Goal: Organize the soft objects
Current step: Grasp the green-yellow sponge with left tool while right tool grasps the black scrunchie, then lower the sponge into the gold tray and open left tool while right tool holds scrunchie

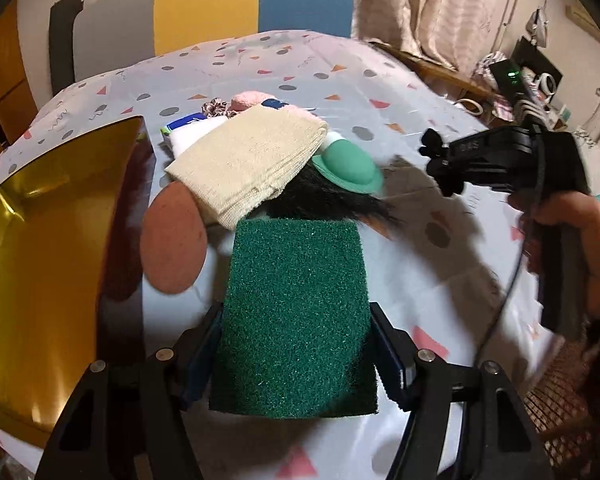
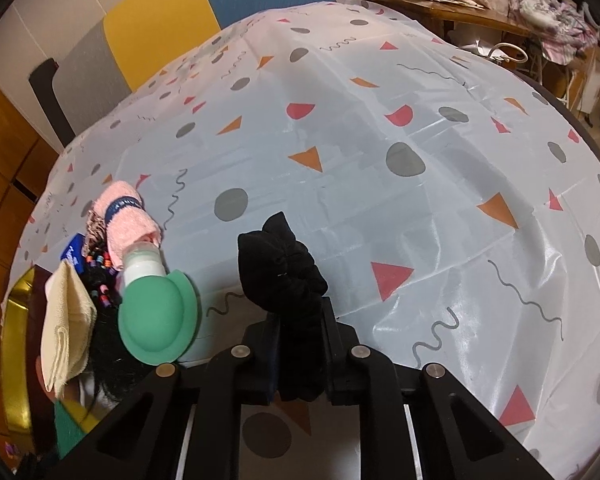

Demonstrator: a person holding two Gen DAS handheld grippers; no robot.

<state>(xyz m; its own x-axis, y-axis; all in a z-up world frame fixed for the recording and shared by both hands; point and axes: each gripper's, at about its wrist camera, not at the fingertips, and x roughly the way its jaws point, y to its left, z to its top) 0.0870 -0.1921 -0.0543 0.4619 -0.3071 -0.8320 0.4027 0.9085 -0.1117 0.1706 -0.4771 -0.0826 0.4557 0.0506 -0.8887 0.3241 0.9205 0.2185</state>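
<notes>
- Green scouring pad (image 1: 296,320), coarse and rectangular, nearest; left gripper (image 1: 296,350) clamps its near end above the desk (image 1: 380,80).
- Right gripper (image 2: 300,344) pinches a black velvety scrunchie (image 2: 280,268).
- Step: carrying; next likely dropping into the gold tray (image 1: 40,260) at left.
- Cream woven cloth (image 1: 248,160) and green silicone bottle (image 1: 348,166) lie beyond.

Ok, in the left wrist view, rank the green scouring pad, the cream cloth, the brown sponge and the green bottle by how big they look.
1. Green scouring pad, though it sits nearest the camera, so that inflates it.
2. Cream cloth.
3. Brown sponge.
4. Green bottle, partly hidden behind the cloth.
</notes>
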